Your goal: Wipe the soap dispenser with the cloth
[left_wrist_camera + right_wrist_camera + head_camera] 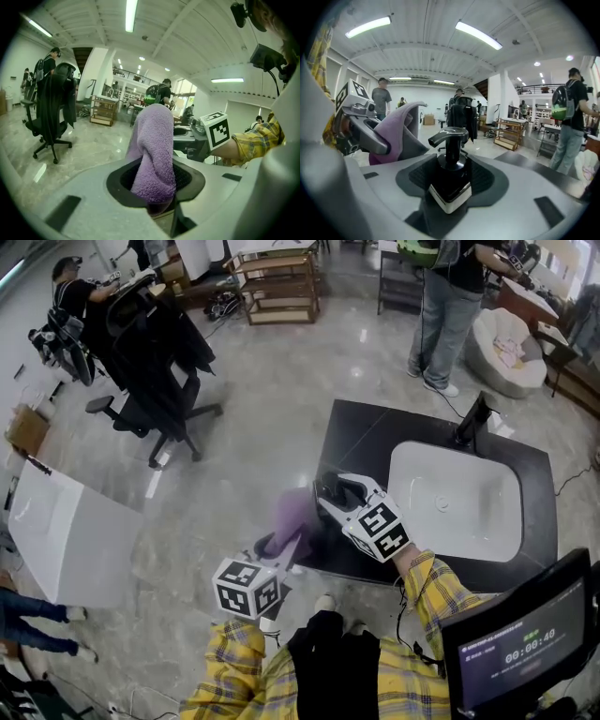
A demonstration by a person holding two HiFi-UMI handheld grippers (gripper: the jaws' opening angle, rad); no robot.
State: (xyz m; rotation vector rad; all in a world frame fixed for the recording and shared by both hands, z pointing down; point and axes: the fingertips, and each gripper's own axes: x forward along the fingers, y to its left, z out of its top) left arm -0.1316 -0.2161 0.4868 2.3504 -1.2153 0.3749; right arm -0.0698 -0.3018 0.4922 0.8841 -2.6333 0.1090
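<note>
Currently right gripper (330, 495) is clamped on the black pump-top soap dispenser with white base (448, 180), over the dark countertop's (356, 432) near edge. Left gripper (270, 546) pinches a purple terry cloth (154, 150), just beside the dispenser.

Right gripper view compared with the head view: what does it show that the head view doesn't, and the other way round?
Only the right gripper view: the soap dispenser seen plainly, black pump on top and white base, clamped between the jaws of the right gripper, plus the ceiling lights. Only the head view: the white sink set in its black counter, the plaid sleeves and a monitor showing a timer. Both: the purple cloth held in the left gripper, and the office chair.
</note>
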